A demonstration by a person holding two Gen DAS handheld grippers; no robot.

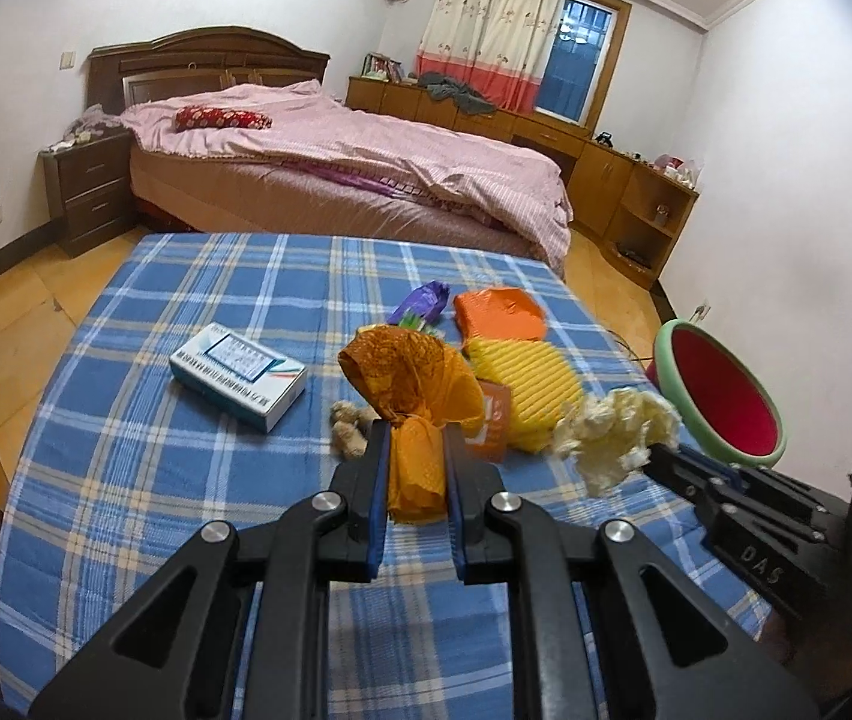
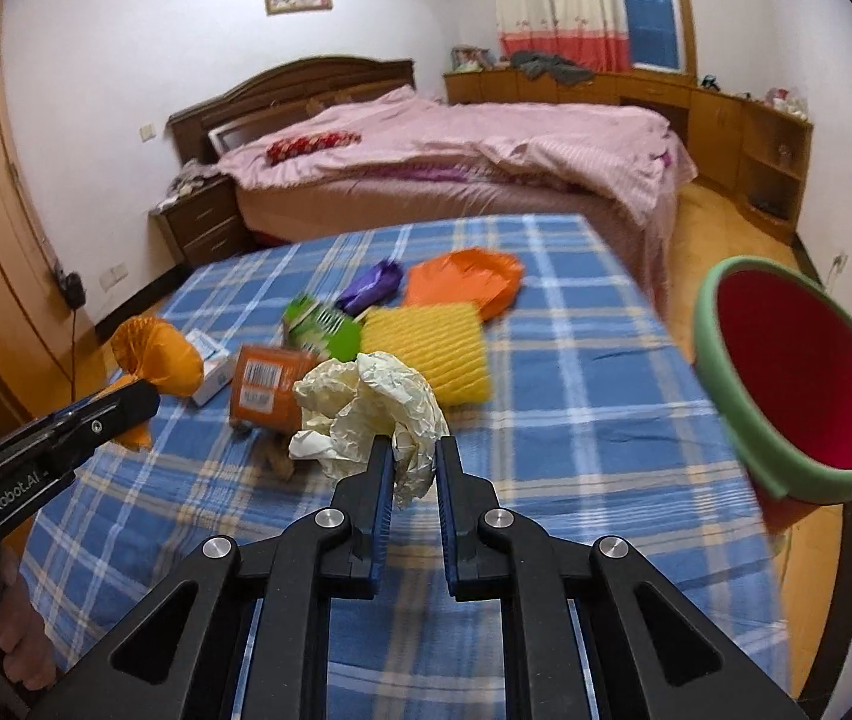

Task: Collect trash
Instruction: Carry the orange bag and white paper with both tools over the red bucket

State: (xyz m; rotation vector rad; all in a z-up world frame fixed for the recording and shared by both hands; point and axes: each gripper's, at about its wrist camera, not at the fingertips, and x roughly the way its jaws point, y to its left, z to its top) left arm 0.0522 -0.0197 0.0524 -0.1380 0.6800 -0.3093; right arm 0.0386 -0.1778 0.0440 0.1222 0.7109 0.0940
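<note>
My left gripper [image 1: 417, 429] is shut on a crumpled orange wrapper [image 1: 411, 384], held above the blue checked tablecloth [image 1: 186, 480]. That wrapper [image 2: 156, 354] and the left gripper [image 2: 147, 399] also show at the left of the right wrist view. My right gripper [image 2: 414, 447] is shut on a crumpled cream paper ball [image 2: 366, 408], lifted off the cloth; the ball [image 1: 612, 432] and right gripper [image 1: 657, 453] appear at the right of the left wrist view. A green-rimmed red bin [image 2: 798, 378] stands at the table's right edge, and the bin [image 1: 720, 396] shows in the left view too.
On the cloth lie a white and blue box [image 1: 237, 375], a yellow ribbed pad [image 2: 426, 348], an orange bag [image 2: 468, 279], a purple wrapper [image 2: 369, 285], a green packet [image 2: 321, 324], an orange carton [image 2: 264, 387] and a small brown scrap [image 1: 351, 426]. A bed [image 1: 336, 162] stands behind.
</note>
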